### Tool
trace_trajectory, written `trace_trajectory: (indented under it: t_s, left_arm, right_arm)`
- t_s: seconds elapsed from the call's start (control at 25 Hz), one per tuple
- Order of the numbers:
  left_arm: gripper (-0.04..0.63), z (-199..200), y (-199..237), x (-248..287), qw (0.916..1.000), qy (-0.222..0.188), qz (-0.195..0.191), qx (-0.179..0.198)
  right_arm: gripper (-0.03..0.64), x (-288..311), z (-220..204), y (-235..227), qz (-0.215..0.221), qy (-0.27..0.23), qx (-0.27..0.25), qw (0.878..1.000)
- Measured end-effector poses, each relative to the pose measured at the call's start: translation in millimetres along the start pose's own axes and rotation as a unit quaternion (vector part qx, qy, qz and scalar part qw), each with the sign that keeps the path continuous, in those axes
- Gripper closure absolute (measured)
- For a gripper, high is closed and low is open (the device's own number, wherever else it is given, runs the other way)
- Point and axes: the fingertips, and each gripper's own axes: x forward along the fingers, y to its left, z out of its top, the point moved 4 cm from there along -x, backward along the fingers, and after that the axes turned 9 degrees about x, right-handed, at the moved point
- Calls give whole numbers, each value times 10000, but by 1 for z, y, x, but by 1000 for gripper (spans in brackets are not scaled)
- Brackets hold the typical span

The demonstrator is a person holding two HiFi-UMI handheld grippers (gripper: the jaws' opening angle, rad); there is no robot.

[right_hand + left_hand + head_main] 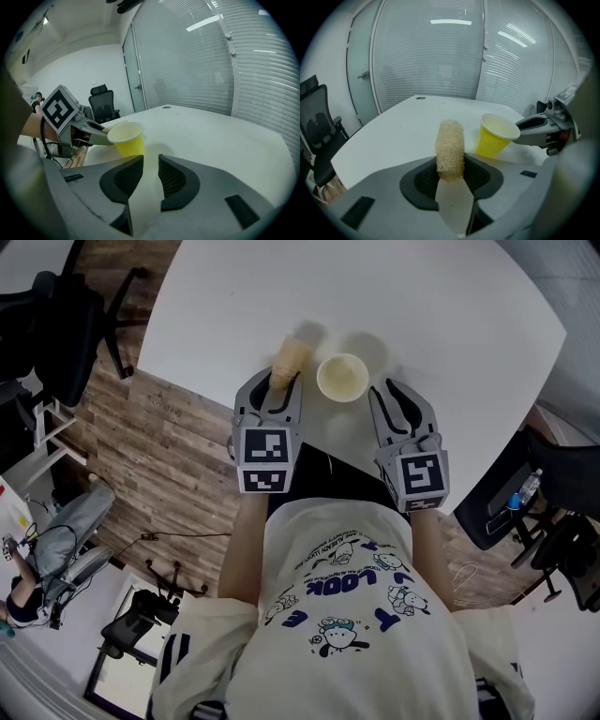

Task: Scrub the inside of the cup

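**Head view.** White tabletop (450, 306), seen from above. Yellow cup (342, 377) stands mouth up near the tabletop's near edge, between the tips of the 2 grippers. Left gripper (279, 382) is just left of the cup, w/ a tan sponge (292, 357) sticking out past its jaws. Right gripper (389, 396) is just right of the cup. Wood floor (178, 474) lies at left.

**Left gripper view.** Left gripper (451, 174) has its jaws clamped on the lower end of the sponge (450, 147), which stands up out of the pads. Cup (496, 137) sits on the tabletop (393, 131) to the right, apart from the sponge. The right gripper's tip (534, 124) is at the cup's rim; contact can't be told.

**Right gripper view.** Right gripper (150, 163) has its jaws a narrow gap apart, w/ nothing between them. Cup (127, 138) stands just ahead, slightly left of the gap. Beyond the cup is the left gripper (93, 127) w/ its marker cube (58, 108). An office chair (104, 106) is in the background.
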Motion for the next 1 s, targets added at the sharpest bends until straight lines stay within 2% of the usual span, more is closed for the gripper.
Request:
trace_trajectory:
  t_s: [0.28, 0.32, 0.36, 0.56, 0.76, 1.0]
  left_arm:
    - [437, 7, 2, 6, 9995, -45, -299, 122]
    - [437, 7, 3, 6, 9994, -51, -326, 146]
    - [437, 7, 3, 6, 9992, -53, -349, 167]
    - [437, 9, 5, 9, 9986, -57, -475, 217]
    - [437, 11, 0, 10, 9978, -102, -557, 330]
    - [437, 10, -10, 9, 9972, -71, -648, 377]
  right_arm:
    - [514, 9, -7, 8, 310, 208, -12, 9993]
    - [499, 9, -6, 9, 367, 192, -35, 9991]
    - [450, 10, -6, 12, 436, 193, -55, 9988]
    - [350, 19, -6, 21, 746, 284, -295, 9964]
    - [331, 28, -4, 28, 869, 157, -600, 9943]
    - [331, 34, -1, 33, 960, 26, -614, 9935]
